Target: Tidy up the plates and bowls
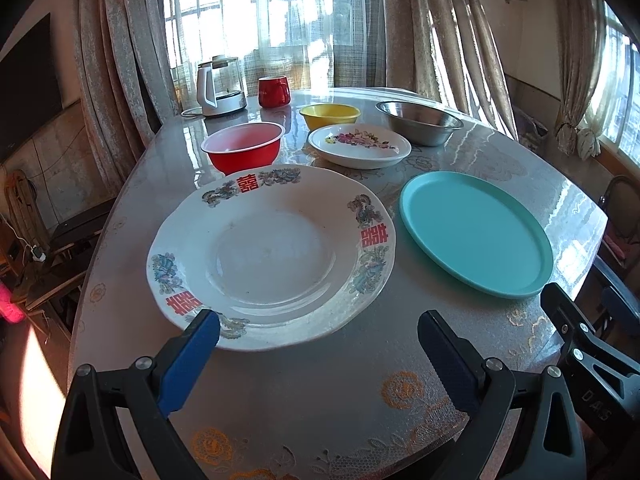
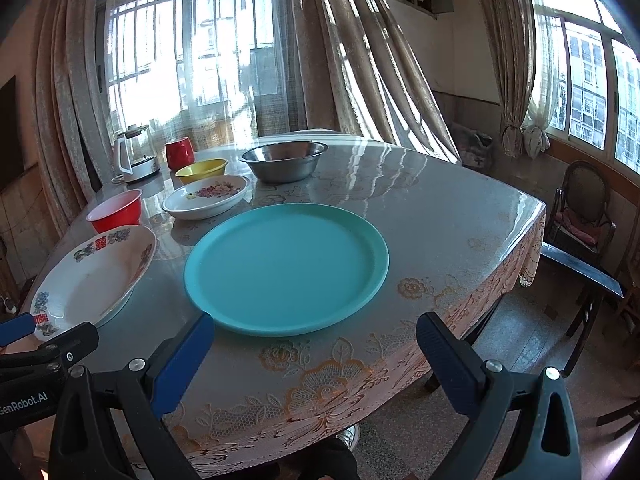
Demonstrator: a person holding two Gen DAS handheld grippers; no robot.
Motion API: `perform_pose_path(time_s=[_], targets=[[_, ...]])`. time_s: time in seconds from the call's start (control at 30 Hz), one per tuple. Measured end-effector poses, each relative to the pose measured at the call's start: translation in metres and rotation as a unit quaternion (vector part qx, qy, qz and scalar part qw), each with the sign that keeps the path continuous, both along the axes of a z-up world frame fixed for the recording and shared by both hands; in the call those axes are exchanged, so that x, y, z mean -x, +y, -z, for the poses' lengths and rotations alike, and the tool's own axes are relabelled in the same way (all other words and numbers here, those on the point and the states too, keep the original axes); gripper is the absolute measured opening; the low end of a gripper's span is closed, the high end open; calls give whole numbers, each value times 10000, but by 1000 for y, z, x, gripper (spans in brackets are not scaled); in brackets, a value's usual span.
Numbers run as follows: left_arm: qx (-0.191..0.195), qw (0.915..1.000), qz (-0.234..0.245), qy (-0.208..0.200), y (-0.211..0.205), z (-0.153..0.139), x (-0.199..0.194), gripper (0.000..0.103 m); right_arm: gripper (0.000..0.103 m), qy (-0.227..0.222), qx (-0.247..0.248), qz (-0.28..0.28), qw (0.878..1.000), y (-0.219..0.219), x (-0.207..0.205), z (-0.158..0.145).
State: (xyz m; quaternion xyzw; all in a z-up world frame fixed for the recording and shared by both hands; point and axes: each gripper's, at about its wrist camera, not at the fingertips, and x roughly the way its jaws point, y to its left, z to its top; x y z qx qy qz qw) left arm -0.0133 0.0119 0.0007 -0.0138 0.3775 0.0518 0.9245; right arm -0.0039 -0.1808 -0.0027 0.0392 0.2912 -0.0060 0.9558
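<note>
Both tongs wide open, nothing held. Left tongs (image 1: 319, 326) hover at the near rim of the big white plate (image 1: 276, 256), w/ one blue pad over the rim's edge; right tongs (image 2: 315, 330) hover just short of the teal plate (image 2: 286, 268). Taking the teal plate as landmark: big white plate sits just left of it, small flowered plate (image 2: 205, 196) behind it to the left, red bowl (image 2: 116, 210) further left, yellow bowl (image 2: 201, 170) behind the flowered plate, steel bowl (image 2: 284, 160) straight behind. Kettle (image 1: 220, 86) and red mug (image 1: 274, 91) at the table's (image 2: 440, 216) far left, not part of the job. Likely step: first pick, prob. one plate onto another. To do it well: come in low, one pad under the rim and one on top, bite on the lip, not the glossy middle. The white plate looks like ceramic, so heavy and slippery; grip firm, lift level, set down centred, no sliding on the glassy top.
</note>
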Motion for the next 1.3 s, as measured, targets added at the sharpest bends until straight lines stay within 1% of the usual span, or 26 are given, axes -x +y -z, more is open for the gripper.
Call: perform_pose_path(time_s=[0.3,0.83,1.1,1.3], targets=[[48,10000,-16,6,2,0,-1,100,103,9,50,-48,10000,3,0,2],[-29,10000,-47,-28,2,-1,0,100,103,56,-8,-106,9999,4,-2,4],[-19,10000,-89,-9,3,-1,-1,100,103,9,19,-106,9999,5,-1,2],[4,9999,-127,-6,7,0,0,100,103,-114,36,-128,9998,7,2,1]])
